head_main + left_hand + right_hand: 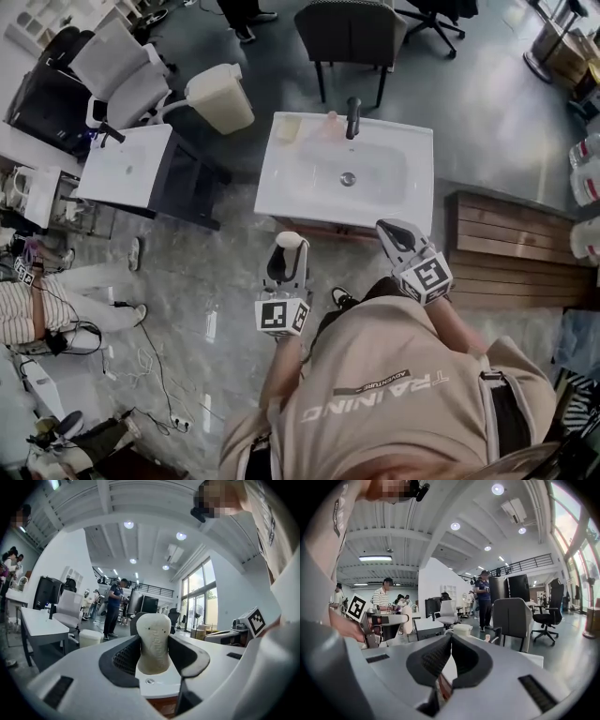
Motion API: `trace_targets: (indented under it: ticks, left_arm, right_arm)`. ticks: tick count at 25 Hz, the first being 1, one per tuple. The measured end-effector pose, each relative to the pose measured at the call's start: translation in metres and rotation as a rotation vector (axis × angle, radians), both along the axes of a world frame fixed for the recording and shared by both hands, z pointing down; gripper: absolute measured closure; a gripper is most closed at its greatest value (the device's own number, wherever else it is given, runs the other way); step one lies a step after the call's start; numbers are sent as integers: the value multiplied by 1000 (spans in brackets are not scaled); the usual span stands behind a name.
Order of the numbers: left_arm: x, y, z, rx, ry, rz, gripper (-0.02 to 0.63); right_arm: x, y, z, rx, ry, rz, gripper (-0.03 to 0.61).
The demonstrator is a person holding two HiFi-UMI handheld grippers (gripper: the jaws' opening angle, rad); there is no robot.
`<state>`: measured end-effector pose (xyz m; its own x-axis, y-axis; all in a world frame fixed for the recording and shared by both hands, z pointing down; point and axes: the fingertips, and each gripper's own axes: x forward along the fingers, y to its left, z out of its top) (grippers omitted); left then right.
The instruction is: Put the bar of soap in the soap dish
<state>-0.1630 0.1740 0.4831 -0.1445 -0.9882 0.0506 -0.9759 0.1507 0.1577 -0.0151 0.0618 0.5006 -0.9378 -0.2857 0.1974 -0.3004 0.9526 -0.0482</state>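
You're clamping the bar of soap point(153, 641) in the left claw point(288, 251), right claw point(389, 230) pinched together and empty, so be carrying it level toward the soap dish point(288, 127).

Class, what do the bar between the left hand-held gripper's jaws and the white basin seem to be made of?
The bar of soap looks like solid soap: matte cream, rounded edges, faint embossed marks. The sink basin is probably glazed ceramic, possibly resin: smooth, white, one moulded piece.

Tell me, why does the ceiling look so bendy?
Left gripper view: the wide lens bows the ceiling beams and darkens the corners; the bar of soap looks sharp. Right gripper view: same bowing, bright ceiling lamps. Head view: glossy floor reflects light.
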Motion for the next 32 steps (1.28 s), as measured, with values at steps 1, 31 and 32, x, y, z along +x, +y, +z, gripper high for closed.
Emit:
trace_targets:
  ticks: [1, 31, 32]
  left_arm:
    - [-3, -1, 2, 1, 5, 4, 437]
    - [-116, -204, 19, -42, 89, 25, 437]
    - [-118, -207, 19, -46, 89, 35, 437]
  right_arm:
    - [-2, 0, 2, 10, 13, 1, 565]
    - [-128, -203, 25, -22, -10, -17, 566]
    - [-130, -205, 24, -28, -11, -10, 566]
